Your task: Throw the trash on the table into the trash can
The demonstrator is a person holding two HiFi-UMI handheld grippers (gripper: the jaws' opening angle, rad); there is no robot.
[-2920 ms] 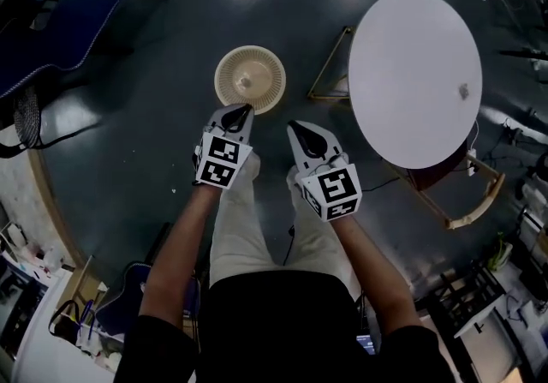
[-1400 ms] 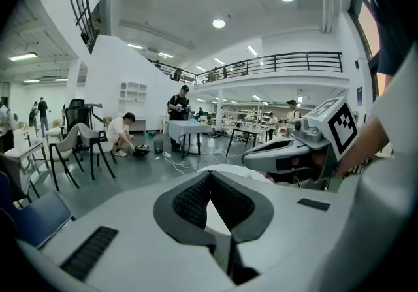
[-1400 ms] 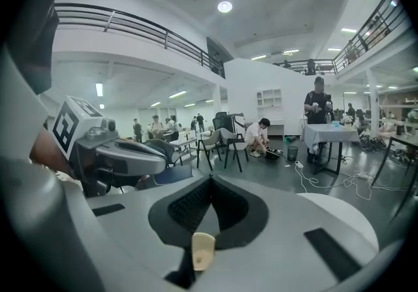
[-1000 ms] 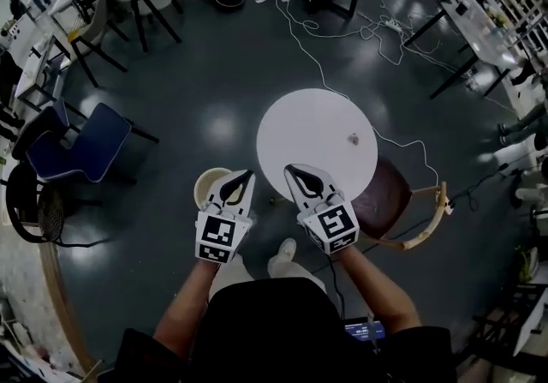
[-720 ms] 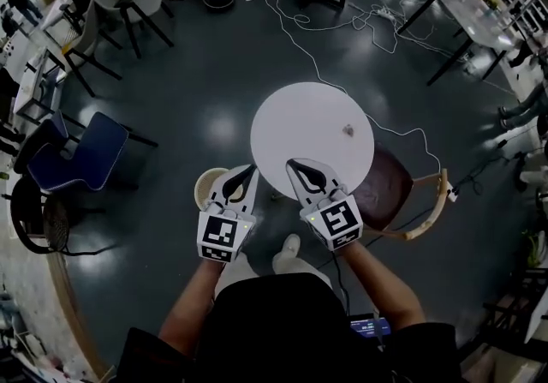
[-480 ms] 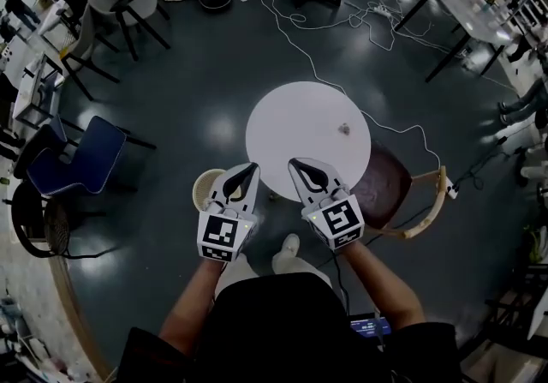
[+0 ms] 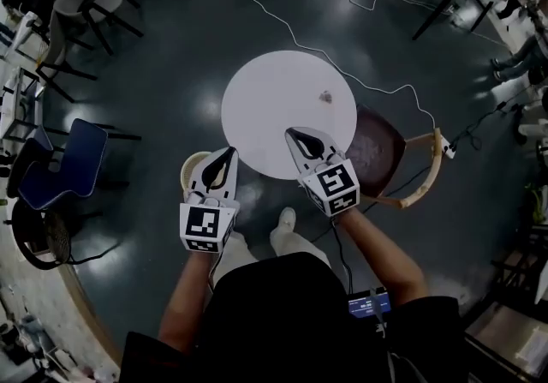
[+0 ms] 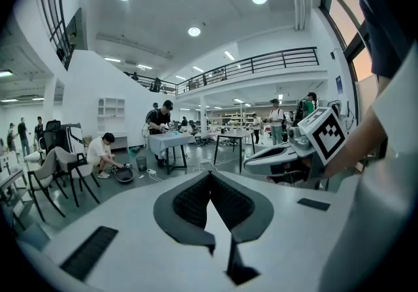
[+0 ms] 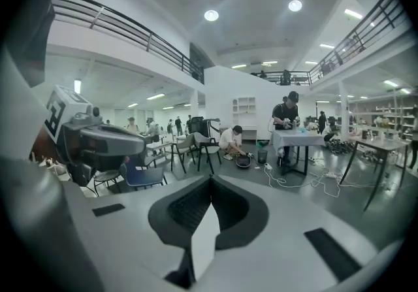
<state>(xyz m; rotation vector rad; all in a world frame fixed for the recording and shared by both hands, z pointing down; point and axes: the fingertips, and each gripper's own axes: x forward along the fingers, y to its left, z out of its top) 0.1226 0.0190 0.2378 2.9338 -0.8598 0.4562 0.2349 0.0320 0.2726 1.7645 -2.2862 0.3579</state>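
Right gripper [image 7: 292, 132] now reaches farther over the white tabletop [image 7: 265, 90]; left gripper [image 7: 229, 151] overlaps the trash can [image 7: 189, 170]. Fingers of both are together, empty. Trash [image 7: 326, 97] lies untouched.

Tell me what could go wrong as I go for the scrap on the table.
1. Both are shut: unless the right tongs open first, they may just push the small scrap across the white table.
2. The trash can stands beside the table, mostly hidden behind the left tongs in the head view, so a drop could miss.
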